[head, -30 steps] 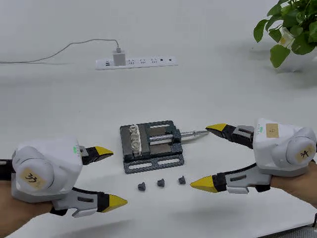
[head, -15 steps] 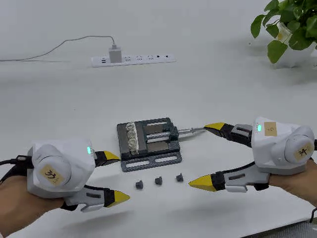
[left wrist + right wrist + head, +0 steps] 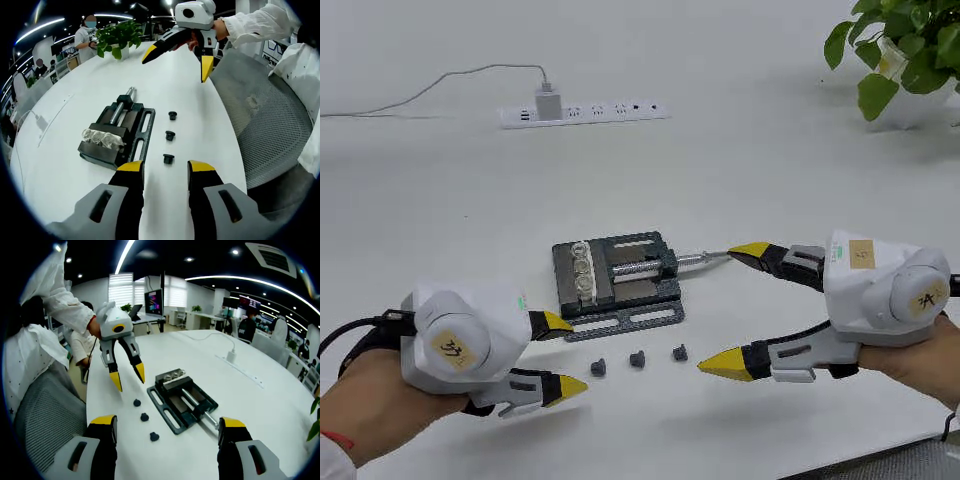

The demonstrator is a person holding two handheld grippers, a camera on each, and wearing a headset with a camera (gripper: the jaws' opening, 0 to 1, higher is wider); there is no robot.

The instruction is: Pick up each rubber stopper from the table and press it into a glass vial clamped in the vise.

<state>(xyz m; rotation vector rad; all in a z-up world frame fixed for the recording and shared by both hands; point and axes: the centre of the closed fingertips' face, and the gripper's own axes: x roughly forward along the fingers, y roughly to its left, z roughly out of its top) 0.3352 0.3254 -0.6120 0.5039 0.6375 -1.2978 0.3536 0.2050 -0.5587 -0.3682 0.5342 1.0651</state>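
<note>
Stoppers (image 3: 637, 358) lying in a row before vise (image 3: 650, 292), vials (image 3: 582, 270) sitting clamped inside, left gripper (image 3: 575, 355) hovering narrowly parted, right gripper (image 3: 715, 310) gaping wide, both holding nothing

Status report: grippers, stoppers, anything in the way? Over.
Left gripper and right gripper open, empty. Three stoppers on table before vise; vials unstoppered. No obstruction seen.

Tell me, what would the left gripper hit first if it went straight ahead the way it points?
Probably the nearest rubber stopper, just ahead of the left gripper; height is unclear, so it might pass over.
</note>
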